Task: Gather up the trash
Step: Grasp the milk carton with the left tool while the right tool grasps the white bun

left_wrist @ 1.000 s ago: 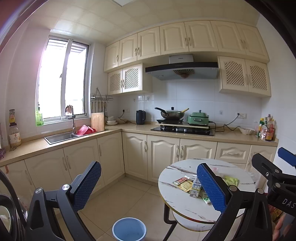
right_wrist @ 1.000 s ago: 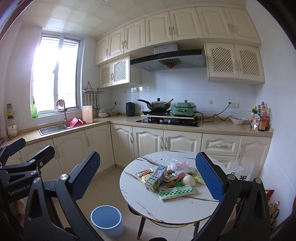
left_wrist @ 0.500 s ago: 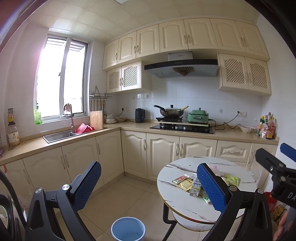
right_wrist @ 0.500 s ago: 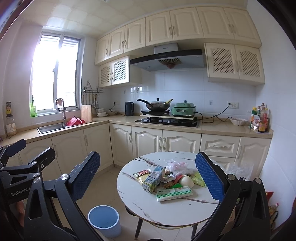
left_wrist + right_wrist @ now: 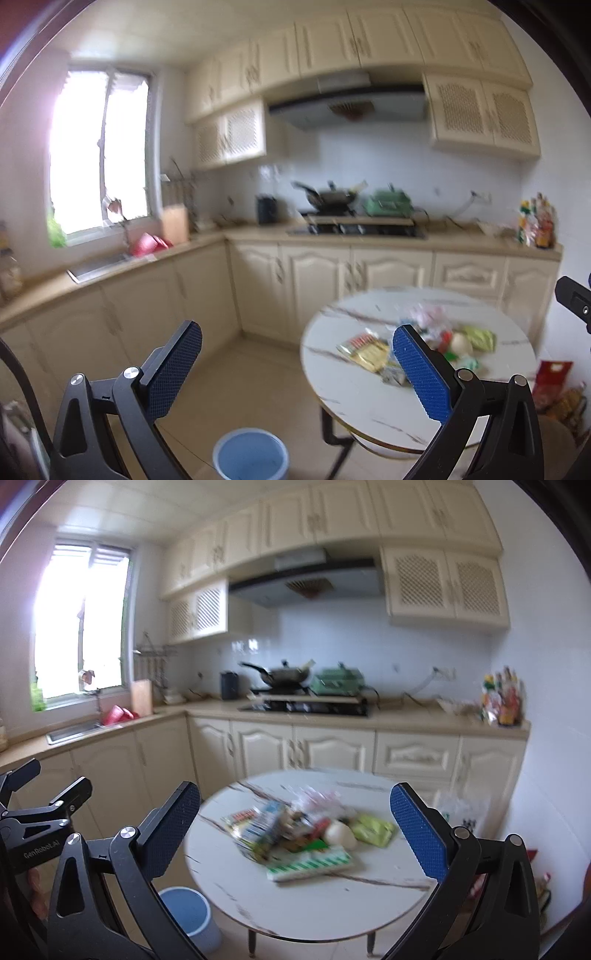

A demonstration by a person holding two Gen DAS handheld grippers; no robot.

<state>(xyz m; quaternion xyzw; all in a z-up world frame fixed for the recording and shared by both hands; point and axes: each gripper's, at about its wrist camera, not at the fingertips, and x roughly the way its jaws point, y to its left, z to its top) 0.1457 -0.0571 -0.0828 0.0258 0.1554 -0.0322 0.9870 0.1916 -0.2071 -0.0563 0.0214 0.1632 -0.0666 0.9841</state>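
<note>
Both views blurred; detail on the small items is soft.

Left gripper (image 5: 297, 365): jaws spread wide, nothing between them. It hangs above the floor, between the blue bin (image 5: 251, 456) below and the round counter (image 5: 354, 402) to its right.

Right gripper (image 5: 295, 834): jaws equally wide, empty. It looks straight at the trash pile (image 5: 299, 830) on the counter (image 5: 314, 908), but sits well short of it.

Trash: a loose heap near the counter's middle. I can make out a green-and-white striped packet (image 5: 310, 864) at the near edge, a pale egg-like lump (image 5: 340, 836), a yellow-green wrapper (image 5: 373, 827), a carton (image 5: 264, 829) and a red-printed sachet (image 5: 242, 816). The pieces overlap; which lies on which I cannot tell.

Bin (image 5: 186, 912) stands on the floor just beside the counter's left edge, open-topped; no contents visible.

Step, as I judge it: approach, nothing grasped yet. Next move probably calls for the right gripper to go down and forward to one item at the pile's edge. The striped packet looks easiest, being nearest and flat. Jaws must straddle it, close, then carry left and down to the bin.
</note>
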